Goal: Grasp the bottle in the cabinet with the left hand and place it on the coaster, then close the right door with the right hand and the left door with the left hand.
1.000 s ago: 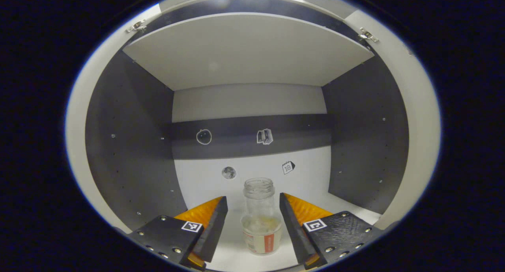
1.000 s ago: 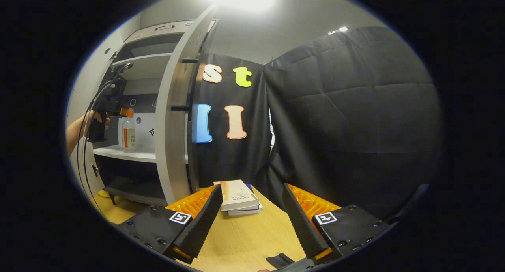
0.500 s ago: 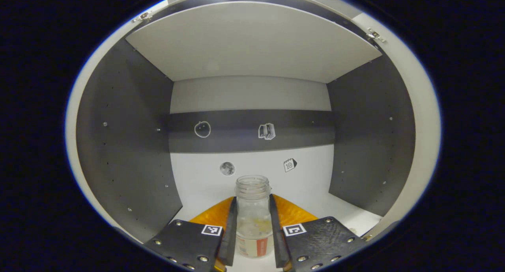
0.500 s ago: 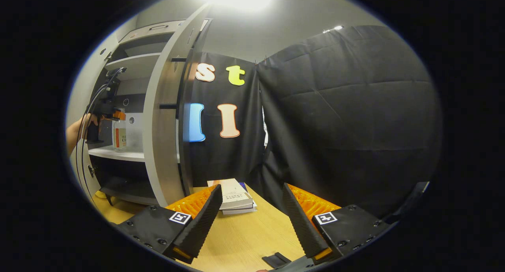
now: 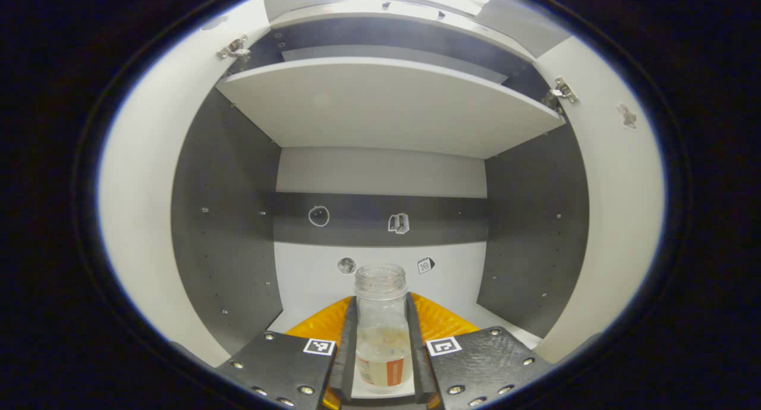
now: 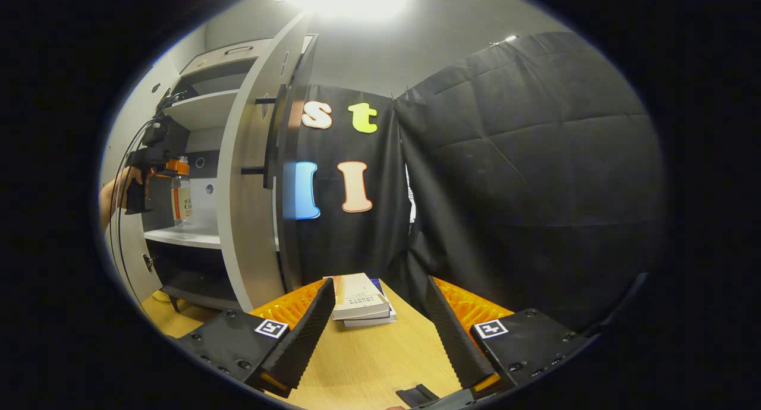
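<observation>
A clear glass bottle (image 5: 381,327) with an orange-and-white label and no cap sits between my left gripper's fingers; my left gripper (image 5: 380,344) is shut on the bottle. The bottle hangs slightly above the white cabinet shelf (image 5: 309,279). In the right gripper view, the same bottle (image 6: 180,191) is held by the left gripper (image 6: 163,167), with a hand (image 6: 122,184) behind it, lifted off the shelf (image 6: 184,236) at the cabinet's front. The right door (image 6: 252,178) stands open, edge toward me. My right gripper (image 6: 376,327) is open over the wooden table (image 6: 368,362).
A stack of books (image 6: 359,298) lies on the table beyond my right gripper. A small dark flat piece (image 6: 419,394) lies near the table's front edge. Cabinet side walls (image 5: 226,232) and an upper shelf (image 5: 386,101) enclose the bottle. Black cloth (image 6: 523,178) hangs behind the table.
My left gripper went from open around the bottle to shut on it, then lifted it and drew back toward the cabinet's front. The right gripper stayed open, shifting only slightly.
</observation>
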The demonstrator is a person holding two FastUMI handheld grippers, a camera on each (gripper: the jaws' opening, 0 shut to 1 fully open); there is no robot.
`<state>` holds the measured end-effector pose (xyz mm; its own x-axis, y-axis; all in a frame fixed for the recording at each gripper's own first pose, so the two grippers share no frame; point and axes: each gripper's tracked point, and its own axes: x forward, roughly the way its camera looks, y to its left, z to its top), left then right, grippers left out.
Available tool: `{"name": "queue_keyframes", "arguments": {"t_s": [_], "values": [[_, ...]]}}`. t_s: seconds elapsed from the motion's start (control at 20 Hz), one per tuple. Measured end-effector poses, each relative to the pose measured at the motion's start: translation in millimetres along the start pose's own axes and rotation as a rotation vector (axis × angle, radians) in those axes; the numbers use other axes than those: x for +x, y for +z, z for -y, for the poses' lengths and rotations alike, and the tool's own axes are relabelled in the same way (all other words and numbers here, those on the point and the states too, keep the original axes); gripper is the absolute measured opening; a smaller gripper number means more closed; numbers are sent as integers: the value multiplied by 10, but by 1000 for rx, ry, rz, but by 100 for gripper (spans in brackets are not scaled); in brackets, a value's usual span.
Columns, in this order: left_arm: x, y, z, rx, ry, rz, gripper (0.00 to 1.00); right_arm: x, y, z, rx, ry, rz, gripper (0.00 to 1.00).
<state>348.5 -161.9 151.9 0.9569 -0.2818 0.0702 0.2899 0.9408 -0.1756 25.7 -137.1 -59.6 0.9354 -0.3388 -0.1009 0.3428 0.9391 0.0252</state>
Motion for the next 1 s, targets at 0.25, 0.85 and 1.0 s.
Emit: {"name": "queue_keyframes", "arguments": {"t_s": [0.25, 0.85, 1.0], "values": [[-497, 6, -16, 0, 46, 22, 40, -57, 55, 30, 8, 74, 10, 97], [-1521, -179, -9, 40, 152, 29, 41, -279, 7, 93, -10, 243, -7, 98], [-1727, -326, 1, 36, 163, 20, 41, -309, -16, 71, -20, 277, -11, 97]]}}
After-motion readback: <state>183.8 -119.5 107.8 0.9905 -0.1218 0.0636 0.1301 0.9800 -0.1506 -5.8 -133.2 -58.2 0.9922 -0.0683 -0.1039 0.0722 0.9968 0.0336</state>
